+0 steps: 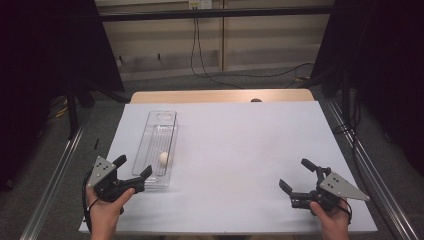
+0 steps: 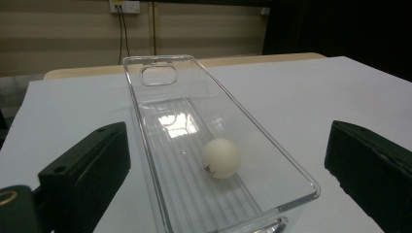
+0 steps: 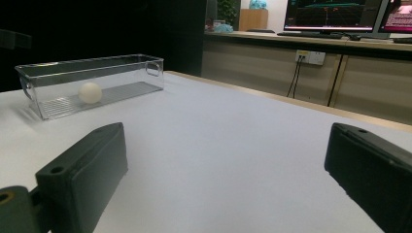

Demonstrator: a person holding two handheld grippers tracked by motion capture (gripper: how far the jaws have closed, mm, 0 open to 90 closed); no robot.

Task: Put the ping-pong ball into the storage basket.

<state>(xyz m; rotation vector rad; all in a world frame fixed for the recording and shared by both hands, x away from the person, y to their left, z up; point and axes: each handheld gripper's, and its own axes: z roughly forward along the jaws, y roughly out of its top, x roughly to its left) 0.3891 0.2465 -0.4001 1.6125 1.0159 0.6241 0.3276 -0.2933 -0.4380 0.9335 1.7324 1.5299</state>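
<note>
Hovering with jaws spread at the near end of the clear tray (image 1: 159,150), the left tool (image 1: 134,170) grips nothing. The white ball (image 1: 163,158) lies inside the tray, untouched. The right tool (image 1: 296,179), likewise spread, waits well apart over the worktop (image 1: 240,150). Grasping seems not yet begun.

Each hand holds a black tool with two chunky jaws. The left gripper (image 1: 133,167), at the lower left of the high view, has a grey three-cornered plate on top with small dark dots in it. A black cable trails from it down past the wrist. The right gripper (image 1: 296,176), at the lower right, has the same grey plate. Both forearms are bare, with no sleeves. Up close, the jaws are thick black blocks, each with a small round hole near the top.
</note>
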